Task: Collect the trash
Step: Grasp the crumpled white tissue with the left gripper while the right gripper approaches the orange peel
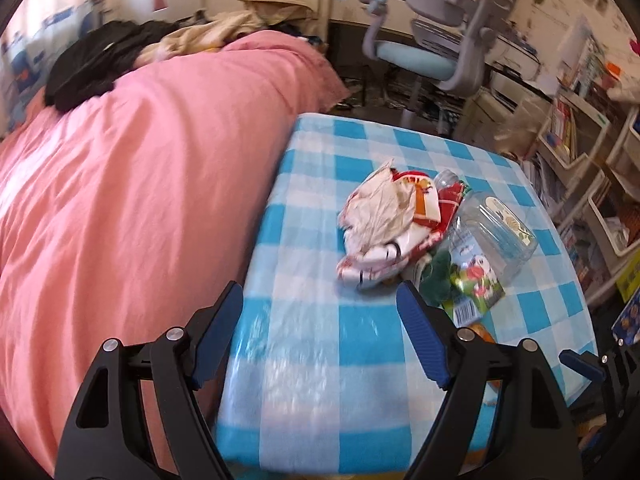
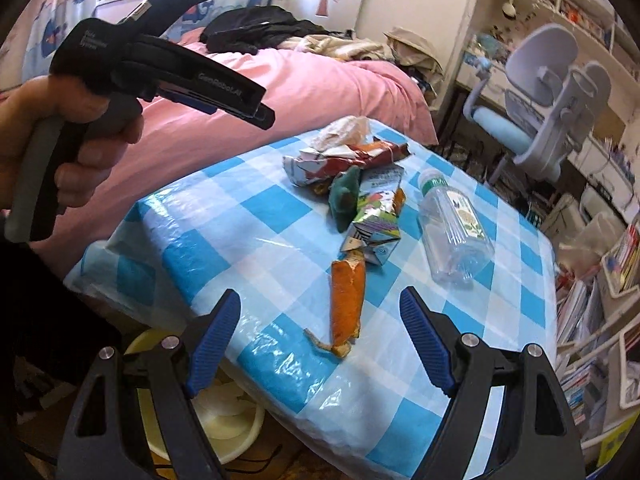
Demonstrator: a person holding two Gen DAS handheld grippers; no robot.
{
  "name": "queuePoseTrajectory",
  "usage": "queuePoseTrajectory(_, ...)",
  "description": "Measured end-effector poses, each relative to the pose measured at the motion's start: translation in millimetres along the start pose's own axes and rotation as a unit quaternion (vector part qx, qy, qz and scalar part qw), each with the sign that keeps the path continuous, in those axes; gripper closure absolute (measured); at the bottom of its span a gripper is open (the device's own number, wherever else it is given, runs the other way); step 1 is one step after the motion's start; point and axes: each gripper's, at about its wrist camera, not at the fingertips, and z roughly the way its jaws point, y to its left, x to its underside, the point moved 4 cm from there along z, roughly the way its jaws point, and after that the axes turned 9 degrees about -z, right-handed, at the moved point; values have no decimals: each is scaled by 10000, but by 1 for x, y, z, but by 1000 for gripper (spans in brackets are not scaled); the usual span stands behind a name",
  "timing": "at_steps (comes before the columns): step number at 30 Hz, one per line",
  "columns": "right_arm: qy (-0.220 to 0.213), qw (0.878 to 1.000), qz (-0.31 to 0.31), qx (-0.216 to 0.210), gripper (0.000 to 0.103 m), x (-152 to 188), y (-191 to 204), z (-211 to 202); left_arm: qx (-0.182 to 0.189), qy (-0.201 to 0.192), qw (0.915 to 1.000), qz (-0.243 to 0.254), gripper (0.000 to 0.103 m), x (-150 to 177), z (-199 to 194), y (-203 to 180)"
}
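A person stands over a small table (image 2: pixel 192 248) covered in a blue-and-white check cloth, a two-finger gripper in each hand, about to clear a pile of rubbish. The table sits against a bed with a pink cover (image 1: pixel 140 152) on its left; a grey desk chair (image 2: pixel 548 92) stands beyond its far end.

The trash lies in a loose line down the middle of the cloth: crumpled snack wrappers (image 2: pixel 344 156) at the far end, a flattened juice carton (image 2: pixel 374 220) just nearer, an empty clear plastic bottle (image 2: pixel 452 228) lying on its side to the right, and a strip of orange peel (image 2: pixel 347 300) nearest the table's near edge. A pale bin (image 2: pixel 224 420) shows on the floor under the near left corner of the table.

The right gripper (image 2: pixel 320 340) hangs above the near edge with its jaws spread wide and nothing between them; the peel lies just ahead of it, untouched. The left gripper (image 1: pixel 320 332), likewise wide open and empty, hovers over bare cloth short of the wrappers.

The sensible approach appears to be one piece at a time, nearest first. The peel is thin and flat, so the jaws would need to come down astride its narrow width and pinch low. The cloth looks slick and loose; a tip dragging on it could shift the whole pile.
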Motion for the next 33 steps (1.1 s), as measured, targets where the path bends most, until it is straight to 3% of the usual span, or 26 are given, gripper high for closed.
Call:
queuePoseTrajectory(3,111,9999,117,-41,25,0,-5,10,211,90,9997,-93,27,-11,14,0)
queuePoseTrajectory(10,287,9994,178,-120,25,-1,-7,26,303,163,9988,359,27,-34,56,-30)
queuePoseTrajectory(16,471,9985,202,-174,25,1,-8,41,324,279,9983,395,28,-47,85,-48)
queuePoseTrajectory(17,497,9984,203,-177,25,2,-8,42,368,322,9982,349,33,-48,87,-47)
queuePoseTrajectory(19,565,9980,201,-197,25,3,-8,47,550,489,9971,188,54,-50,95,-46)
queuePoseTrajectory(20,580,9979,202,-208,25,3,-8,48,612,564,9965,121,71,-50,98,-43)
queuePoseTrajectory(21,599,9978,208,-214,25,4,-9,49,672,604,9959,45,76,-50,100,-41)
queuePoseTrajectory(24,638,9973,257,-253,30,4,-10,53,708,453,9963,-165,81,-56,94,-31)
queuePoseTrajectory(28,705,9962,376,-347,39,4,-11,59,839,156,9954,-431,82,-68,73,-18)
queuePoseTrajectory(33,752,9958,376,-350,43,4,-10,61,1000,-154,9934,-545,82,-74,38,-8)
